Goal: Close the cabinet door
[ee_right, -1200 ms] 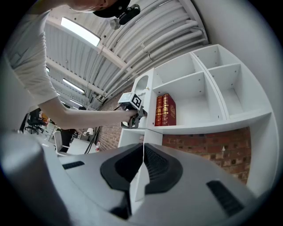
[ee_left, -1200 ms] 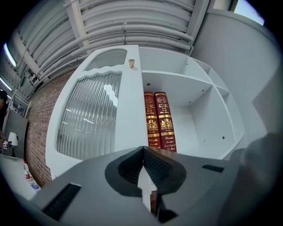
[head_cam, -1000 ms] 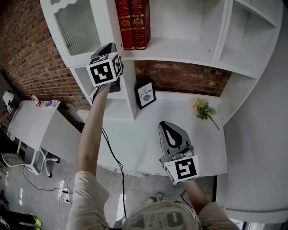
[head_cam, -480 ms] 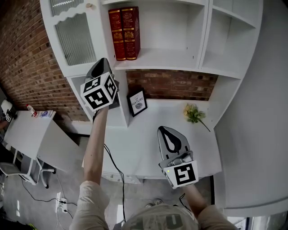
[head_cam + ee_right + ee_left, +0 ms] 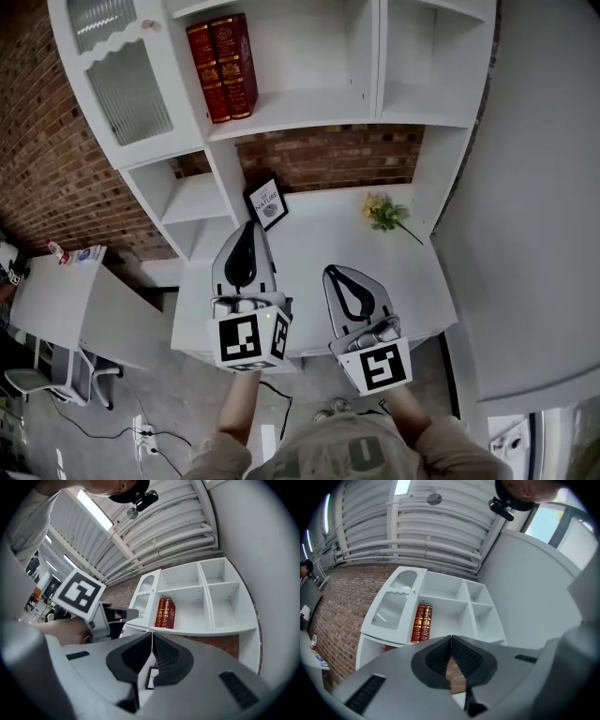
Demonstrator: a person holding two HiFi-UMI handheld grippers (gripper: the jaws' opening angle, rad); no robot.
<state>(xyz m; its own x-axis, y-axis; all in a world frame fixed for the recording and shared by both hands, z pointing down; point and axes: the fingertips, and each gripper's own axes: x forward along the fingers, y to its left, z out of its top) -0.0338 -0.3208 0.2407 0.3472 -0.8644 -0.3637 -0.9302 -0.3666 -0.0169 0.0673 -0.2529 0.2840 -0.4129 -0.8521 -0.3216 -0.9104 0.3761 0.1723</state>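
The white cabinet door (image 5: 122, 84), with ribbed glass and a small knob, lies flat against the left compartment of the wall shelf; it also shows as the door (image 5: 393, 606) and the door (image 5: 143, 597). My left gripper (image 5: 247, 228) hovers over the front of the white desk, well below the door, jaws shut and empty. In its own view the left gripper (image 5: 451, 638) points up at the shelf. My right gripper (image 5: 335, 271) hangs beside it, also shut on nothing, and the right gripper (image 5: 151, 633) aims at the shelf. Two red books (image 5: 222, 67) stand next to the door.
A framed picture (image 5: 267, 204) leans at the desk's (image 5: 319, 239) back, and yellow flowers (image 5: 382, 212) lie to its right. A grey wall (image 5: 544, 187) closes the right side, brick (image 5: 37, 169) the left. A low white table (image 5: 56, 281) stands at the far left.
My left gripper has dropped from the shelf below the door to the desk front, beside the right gripper. The right gripper shifted only a little.
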